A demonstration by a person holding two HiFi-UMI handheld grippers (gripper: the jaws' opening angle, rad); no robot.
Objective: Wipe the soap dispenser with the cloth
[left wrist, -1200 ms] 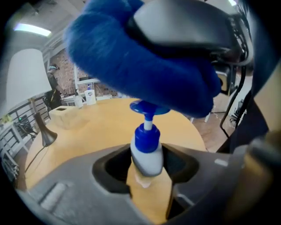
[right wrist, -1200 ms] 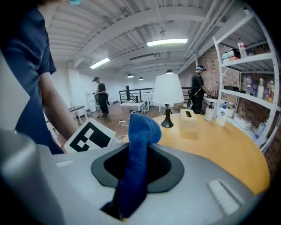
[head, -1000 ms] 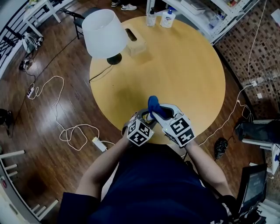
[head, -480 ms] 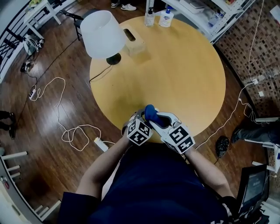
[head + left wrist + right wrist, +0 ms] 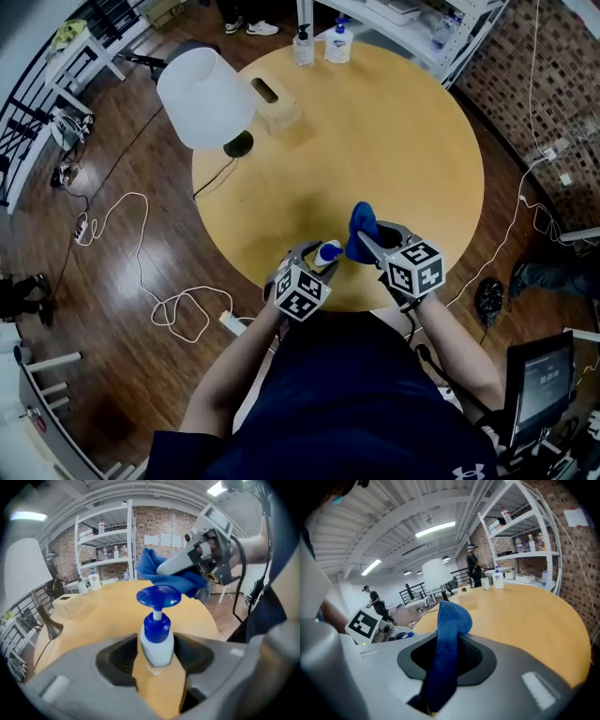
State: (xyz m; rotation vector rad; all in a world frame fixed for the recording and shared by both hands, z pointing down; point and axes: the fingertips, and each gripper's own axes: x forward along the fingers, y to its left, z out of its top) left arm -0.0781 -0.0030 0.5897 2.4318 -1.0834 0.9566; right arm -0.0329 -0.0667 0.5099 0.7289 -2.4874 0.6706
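Ref. landmark: round wooden table [image 5: 375, 141]. The soap dispenser [image 5: 157, 641], a white bottle w/ blue collar and blue pump head [image 5: 158, 596], sits upright at the table's near edge, just in front of the person. The left gripper [image 5: 317, 262] is at that same near edge, with the dispenser between its jaws. The jaws have just been opening, yet both pads lie against the bottle's sides, so the bottle is gripped. The right gripper [image 5: 370, 242] is over the table's near edge, to the right of the dispenser. Its jaws are clamped on a blue cloth [image 5: 447, 634], whose folded end stands up past the fingertips. The cloth is close beside the pump head, approx. level with it. Contact between the two cannot be confirmed from either view. A white-shaded lamp [image 5: 202, 98] stands at the table's far-left edge, w/ a tissue box [image 5: 272, 101] next to it. Two pump bottles [image 5: 319, 44] stand at the table's far edge.
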